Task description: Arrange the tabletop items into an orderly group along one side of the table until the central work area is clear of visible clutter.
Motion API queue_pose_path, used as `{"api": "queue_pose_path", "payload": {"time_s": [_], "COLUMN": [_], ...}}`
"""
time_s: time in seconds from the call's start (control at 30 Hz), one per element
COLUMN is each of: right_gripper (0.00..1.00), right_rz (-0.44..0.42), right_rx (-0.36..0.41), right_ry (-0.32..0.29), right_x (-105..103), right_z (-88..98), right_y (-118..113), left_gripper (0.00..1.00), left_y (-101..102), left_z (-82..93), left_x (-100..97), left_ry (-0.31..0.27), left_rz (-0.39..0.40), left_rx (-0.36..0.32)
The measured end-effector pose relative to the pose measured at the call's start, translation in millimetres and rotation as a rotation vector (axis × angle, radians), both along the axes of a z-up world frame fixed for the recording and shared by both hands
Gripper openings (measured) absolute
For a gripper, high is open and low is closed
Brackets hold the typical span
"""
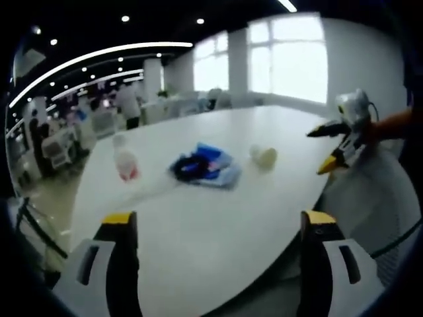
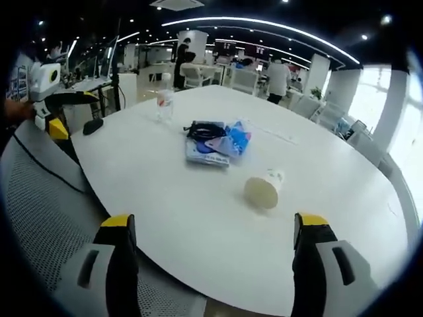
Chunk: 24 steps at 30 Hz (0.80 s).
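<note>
Clutter sits mid-table point(image 2: 198, 218), nothing arranged: plastic bottle point(image 2: 164, 103), blue packet pile point(image 2: 217, 141), tipped paper cup point(image 2: 264, 188). Left gripper point(image 1: 218, 231) and right gripper point(image 2: 213, 232) hover wide open, empty.

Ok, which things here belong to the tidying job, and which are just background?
Job: bottle, blue pile of packets and cable, tipped paper cup, dark mouse-like item, white table.
Background: mesh chair, office desks and people.
</note>
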State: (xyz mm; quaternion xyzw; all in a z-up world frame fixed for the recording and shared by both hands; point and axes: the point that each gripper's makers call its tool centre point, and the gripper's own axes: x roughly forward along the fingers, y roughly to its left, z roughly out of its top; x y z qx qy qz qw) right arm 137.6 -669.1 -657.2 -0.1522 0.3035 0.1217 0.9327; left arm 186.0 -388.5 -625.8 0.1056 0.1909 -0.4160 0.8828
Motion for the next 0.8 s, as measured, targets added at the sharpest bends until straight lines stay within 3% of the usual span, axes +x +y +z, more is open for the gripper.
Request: {"api": "queue_pose_path", "payload": {"time_s": [0.47, 0.8], "right_gripper": [0.94, 0.84], "right_rz": [0.081, 0.121], "right_rx": [-0.116, -0.218], "right_ry": [-0.022, -0.048], "right_x": [27.9, 52.7], "right_z": [1.7, 5.7], "right_y": [-20.2, -40.8], "left_gripper": [1.00, 1.00], "left_y": [-1.1, -3.0], "left_z": [2.6, 1.8], "left_x": [-0.4, -1.2], "left_ry": [-0.017, -0.011], "left_rz": [-0.005, -0.012], "left_rx": [-0.003, -0.007]}}
